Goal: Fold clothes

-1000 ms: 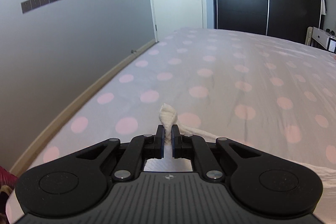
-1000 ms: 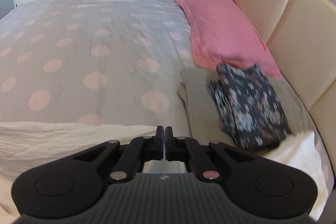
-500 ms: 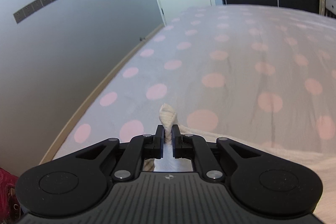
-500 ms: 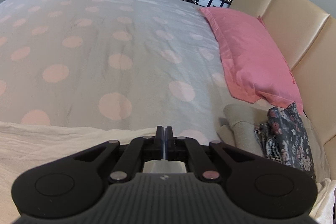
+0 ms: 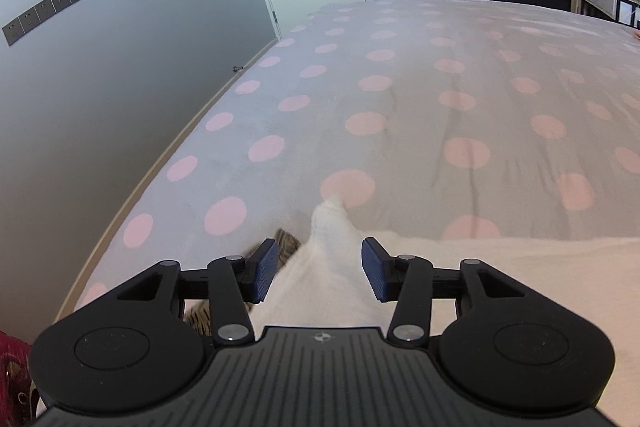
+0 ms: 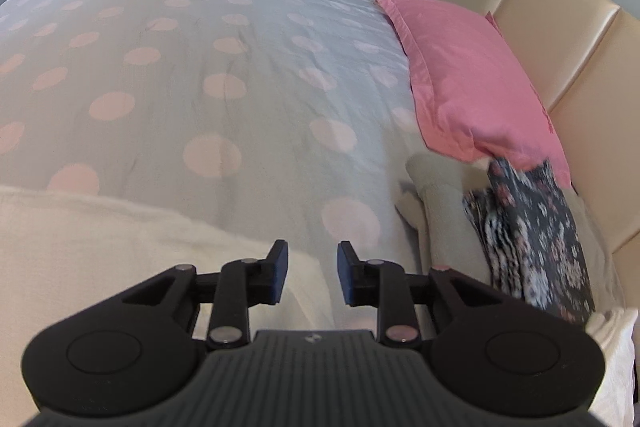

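A cream-white garment [image 5: 460, 267] lies along the near edge of the bed; it also shows in the right wrist view [image 6: 100, 247]. My left gripper [image 5: 319, 269] is open, its jaws either side of a raised corner of the garment [image 5: 330, 227] without gripping it. My right gripper [image 6: 310, 277] is open over the garment's other end, holding nothing. A folded dark floral garment [image 6: 532, 239] rests on a folded beige one [image 6: 444, 223] at the right.
The bed has a grey cover with pink dots [image 5: 440, 107]. A pink pillow [image 6: 472, 79] and beige headboard [image 6: 560, 39] are at the right. A brown striped item [image 5: 286, 241] peeks out by the left finger. A wall [image 5: 100, 67] lies left.
Both grippers were shut on the white garment's edge; both have now opened and let it go. The garment corner stands loose between the left jaws.
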A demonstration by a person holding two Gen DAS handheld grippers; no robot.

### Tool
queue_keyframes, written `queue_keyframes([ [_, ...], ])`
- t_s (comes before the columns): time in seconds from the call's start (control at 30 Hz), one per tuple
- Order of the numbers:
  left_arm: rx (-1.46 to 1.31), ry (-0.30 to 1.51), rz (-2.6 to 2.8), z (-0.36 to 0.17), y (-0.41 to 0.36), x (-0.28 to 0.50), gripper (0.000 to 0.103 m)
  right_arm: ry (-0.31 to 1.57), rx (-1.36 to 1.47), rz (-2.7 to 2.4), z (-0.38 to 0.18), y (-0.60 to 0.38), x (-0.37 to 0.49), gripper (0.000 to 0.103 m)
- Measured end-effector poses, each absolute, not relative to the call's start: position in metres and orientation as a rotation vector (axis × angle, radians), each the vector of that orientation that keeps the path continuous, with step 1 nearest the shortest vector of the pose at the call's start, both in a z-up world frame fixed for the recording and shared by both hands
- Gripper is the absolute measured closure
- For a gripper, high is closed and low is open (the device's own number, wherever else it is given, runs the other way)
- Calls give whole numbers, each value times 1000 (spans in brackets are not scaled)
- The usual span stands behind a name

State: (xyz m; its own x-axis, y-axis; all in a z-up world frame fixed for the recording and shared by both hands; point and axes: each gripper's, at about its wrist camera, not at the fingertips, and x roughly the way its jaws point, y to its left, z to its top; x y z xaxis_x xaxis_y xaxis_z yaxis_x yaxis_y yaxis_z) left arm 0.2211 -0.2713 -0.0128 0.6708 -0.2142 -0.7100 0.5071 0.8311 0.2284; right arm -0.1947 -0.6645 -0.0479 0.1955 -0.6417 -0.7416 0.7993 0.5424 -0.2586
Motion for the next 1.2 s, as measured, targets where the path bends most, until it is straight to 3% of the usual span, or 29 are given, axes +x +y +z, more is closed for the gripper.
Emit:
queue_keyframes([
  [0.43, 421, 854, -438, -29, -243, 148, 59, 978, 613, -1019, -90, -668, -305, 66],
  [0.5, 423, 856, -437, -30, -238, 143, 59, 977, 688, -1007, -104, -670, -310, 57],
  [0.63, 429, 856, -428, -32, -233, 139, 59, 960, 824, -973, -126, -673, -315, 52],
  [0.73, 422, 868, -410, -35, -228, 143, 59, 989, 861, -973, -137, -671, -308, 69],
  [0.8, 420, 882, -398, -36, -224, 147, 59, 1004, 826, -980, -137, -666, -302, 86],
  [0.9, 411, 896, -378, -37, -216, 151, 59, 996, 749, -989, -125, -662, -297, 96],
  [1.2, 403, 904, -360, -36, -206, 153, 59, 884, 333, -1199, -64, -664, -281, 99],
])
